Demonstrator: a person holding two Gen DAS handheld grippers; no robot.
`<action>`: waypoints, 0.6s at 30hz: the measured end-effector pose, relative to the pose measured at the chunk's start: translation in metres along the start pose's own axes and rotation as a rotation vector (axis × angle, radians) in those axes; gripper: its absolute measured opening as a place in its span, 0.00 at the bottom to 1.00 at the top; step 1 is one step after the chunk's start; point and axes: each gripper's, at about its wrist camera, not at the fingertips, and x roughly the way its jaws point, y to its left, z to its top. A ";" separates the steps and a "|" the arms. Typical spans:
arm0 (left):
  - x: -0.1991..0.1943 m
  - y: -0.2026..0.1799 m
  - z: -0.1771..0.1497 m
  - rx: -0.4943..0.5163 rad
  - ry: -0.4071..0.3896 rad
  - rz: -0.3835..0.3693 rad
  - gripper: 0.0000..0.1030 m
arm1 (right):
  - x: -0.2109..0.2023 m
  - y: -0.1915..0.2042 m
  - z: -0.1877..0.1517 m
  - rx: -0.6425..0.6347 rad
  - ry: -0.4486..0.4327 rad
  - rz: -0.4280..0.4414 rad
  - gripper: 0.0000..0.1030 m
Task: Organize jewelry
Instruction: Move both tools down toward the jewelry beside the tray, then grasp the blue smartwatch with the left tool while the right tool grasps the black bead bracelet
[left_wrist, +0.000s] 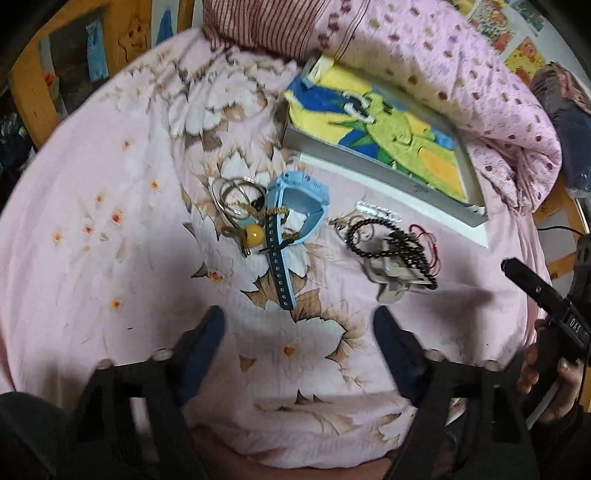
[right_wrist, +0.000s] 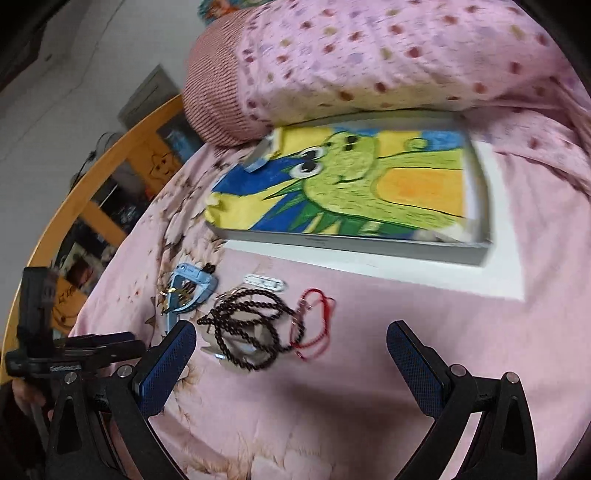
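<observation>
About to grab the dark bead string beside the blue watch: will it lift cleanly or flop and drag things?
The dark bead string lies in loose loops, so it is probably floppy. It overlaps a grey clip and red cord, so it may drag them. Round beads could slip.

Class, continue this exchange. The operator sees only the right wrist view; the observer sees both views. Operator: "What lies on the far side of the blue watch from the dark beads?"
Observer: Silver bangles lie there, right beside the blue watch.
Operator: Anything with them?
Observer: A yellow bead on a brownish cord rests against them.
Operator: How is the left gripper?
Observer: The left gripper is open above the bedsheet, with nothing between its fingers.
</observation>
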 end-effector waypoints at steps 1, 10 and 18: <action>0.003 0.001 0.002 -0.005 0.015 -0.002 0.58 | 0.005 0.002 0.001 -0.015 0.010 0.000 1.00; 0.033 0.015 0.015 -0.048 0.099 0.011 0.33 | 0.030 0.024 -0.004 -0.147 0.074 0.066 0.89; 0.047 0.008 0.027 -0.001 0.080 0.064 0.20 | 0.054 0.042 -0.005 -0.211 0.116 0.093 0.66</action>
